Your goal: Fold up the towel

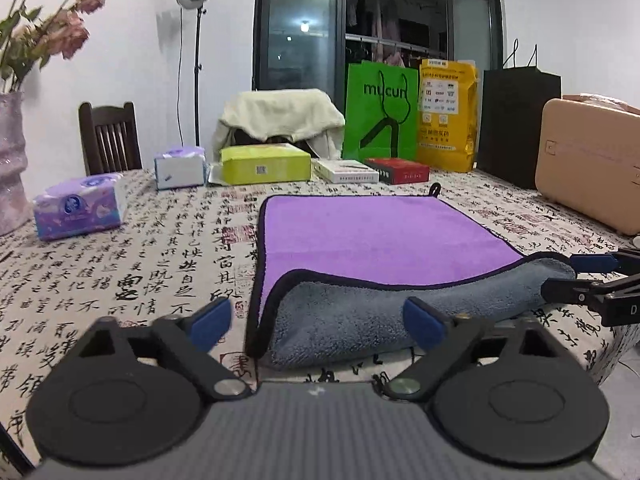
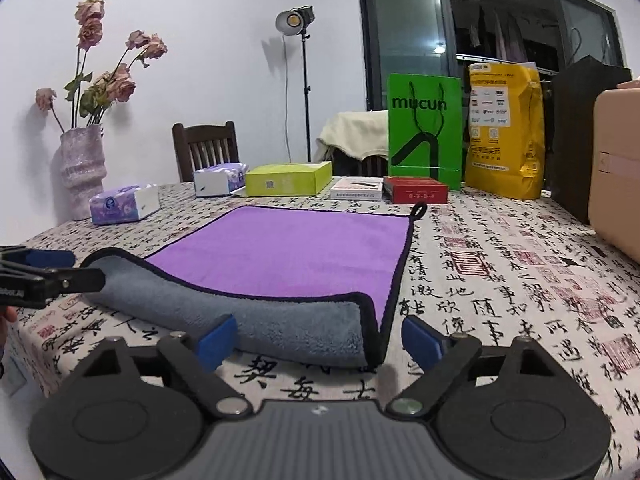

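A towel, purple on top and grey underneath with a black hem, lies on the table [image 1: 376,236] [image 2: 288,252]. Its near edge is rolled over so the grey side [image 1: 360,316] [image 2: 256,316] shows. My left gripper [image 1: 320,322] is open, its blue pads either side of the towel's near left corner, not touching it. My right gripper [image 2: 318,340] is open around the near right corner. Each gripper shows in the other's view at the far fold end, the right gripper [image 1: 580,276] and the left gripper [image 2: 60,268], fingers apart.
The table has a calligraphy-print cloth [image 1: 140,260]. At the back stand tissue packs [image 1: 80,210], a yellow-green box [image 1: 264,164], flat boxes [image 1: 396,170], green [image 1: 380,112], yellow and black bags, and a tan case [image 1: 588,168]. A vase [image 2: 82,170] with flowers stands at the left, chairs behind.
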Action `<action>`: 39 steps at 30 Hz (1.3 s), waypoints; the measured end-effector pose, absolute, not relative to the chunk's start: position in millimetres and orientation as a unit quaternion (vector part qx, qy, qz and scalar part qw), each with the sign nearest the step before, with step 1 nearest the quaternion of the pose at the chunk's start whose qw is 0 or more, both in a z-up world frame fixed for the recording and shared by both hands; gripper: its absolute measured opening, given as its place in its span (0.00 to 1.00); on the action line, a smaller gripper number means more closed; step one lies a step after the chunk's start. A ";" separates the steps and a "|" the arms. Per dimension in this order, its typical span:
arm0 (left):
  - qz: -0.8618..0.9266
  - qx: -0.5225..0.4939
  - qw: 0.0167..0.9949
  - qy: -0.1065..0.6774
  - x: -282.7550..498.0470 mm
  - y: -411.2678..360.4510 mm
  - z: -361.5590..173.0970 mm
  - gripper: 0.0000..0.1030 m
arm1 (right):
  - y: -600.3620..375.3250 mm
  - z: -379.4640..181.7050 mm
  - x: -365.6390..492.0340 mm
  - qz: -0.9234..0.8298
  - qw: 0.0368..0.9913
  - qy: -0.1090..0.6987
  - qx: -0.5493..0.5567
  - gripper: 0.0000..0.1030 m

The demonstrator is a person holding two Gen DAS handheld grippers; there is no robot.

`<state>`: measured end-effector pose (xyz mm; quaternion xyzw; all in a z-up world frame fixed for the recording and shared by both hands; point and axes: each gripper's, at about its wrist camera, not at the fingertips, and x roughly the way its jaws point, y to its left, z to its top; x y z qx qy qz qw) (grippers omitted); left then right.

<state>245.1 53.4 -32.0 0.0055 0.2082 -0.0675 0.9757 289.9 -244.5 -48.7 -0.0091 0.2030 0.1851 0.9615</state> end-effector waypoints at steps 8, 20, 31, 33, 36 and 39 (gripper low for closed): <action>-0.070 -0.009 0.970 0.231 263.2 59.9 -29.7 0.74 | -244.4 -49.5 311.9 0.197 0.954 0.227 -0.003 0.54; -0.068 -0.010 0.964 0.256 269.6 61.4 -32.1 0.36 | -250.8 -50.3 325.8 0.196 0.949 0.247 0.001 0.10; -0.068 -0.014 0.964 0.256 270.8 66.2 -35.9 0.26 | -252.6 -52.2 324.4 0.212 0.944 0.253 0.009 0.13; -0.070 -0.011 0.964 0.255 270.8 65.8 -36.5 0.26 | -254.2 -52.5 326.1 0.214 0.942 0.256 0.016 0.13; -0.064 -0.003 0.965 0.255 270.4 63.4 -37.2 0.26 | -254.4 -53.1 327.1 0.215 0.941 0.260 0.018 0.13; -0.061 0.001 0.964 0.259 270.0 61.5 -36.5 0.25 | -252.7 -52.5 327.5 0.217 0.940 0.261 0.007 0.11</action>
